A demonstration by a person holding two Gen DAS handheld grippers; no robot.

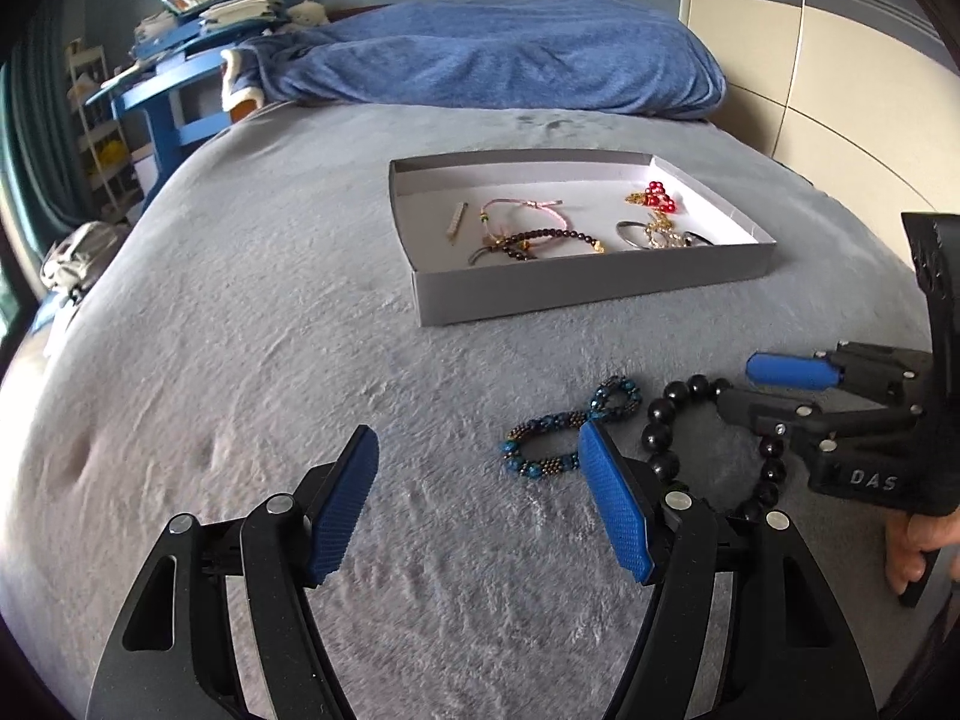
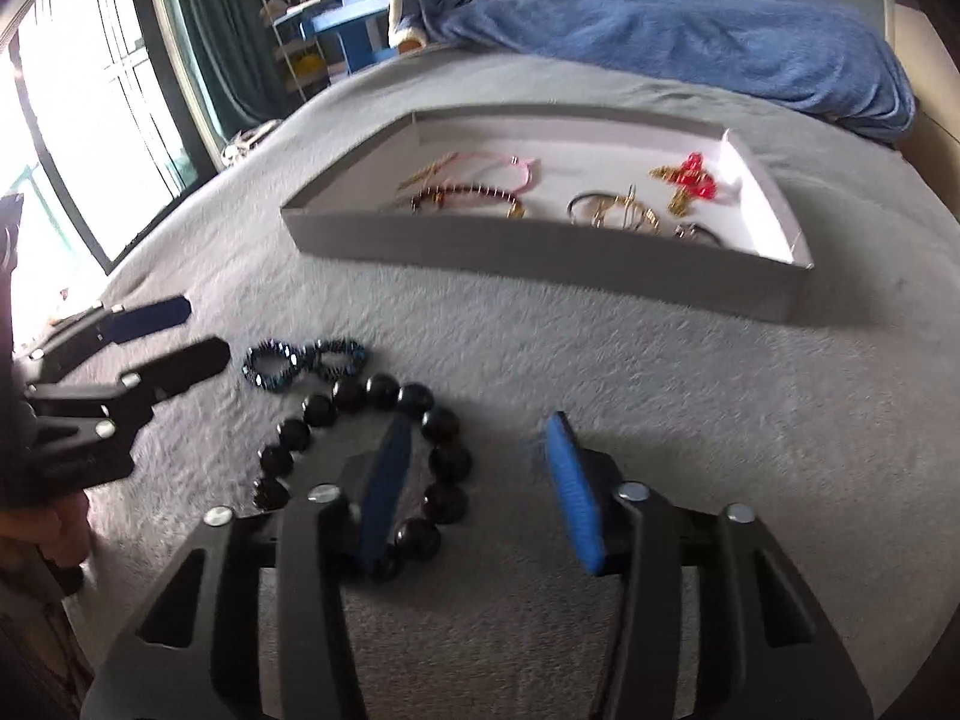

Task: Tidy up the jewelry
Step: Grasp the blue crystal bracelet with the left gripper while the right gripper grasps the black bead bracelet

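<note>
A grey shallow box (image 1: 576,294) (image 2: 540,264) on the bed holds several pieces: a pink cord bracelet (image 1: 528,207), a dark bead bracelet (image 1: 540,237), red beads (image 1: 660,195), rings. On the blanket lie a blue beaded bracelet (image 1: 564,432) (image 2: 306,360) twisted in a figure eight and a black bead bracelet (image 1: 678,414) (image 2: 384,396). My left gripper (image 1: 480,468) (image 2: 207,333) is open, just left of the blue bracelet. My right gripper (image 2: 480,438) (image 1: 735,387) is open, its left finger inside the black bracelet's loop, its right finger outside it.
A folded blue blanket (image 1: 498,54) lies at the bed's far end. A blue desk (image 1: 174,96) with books stands beyond on the left. A window (image 2: 90,120) is at the left in the right wrist view. A wall (image 1: 840,60) is to the right.
</note>
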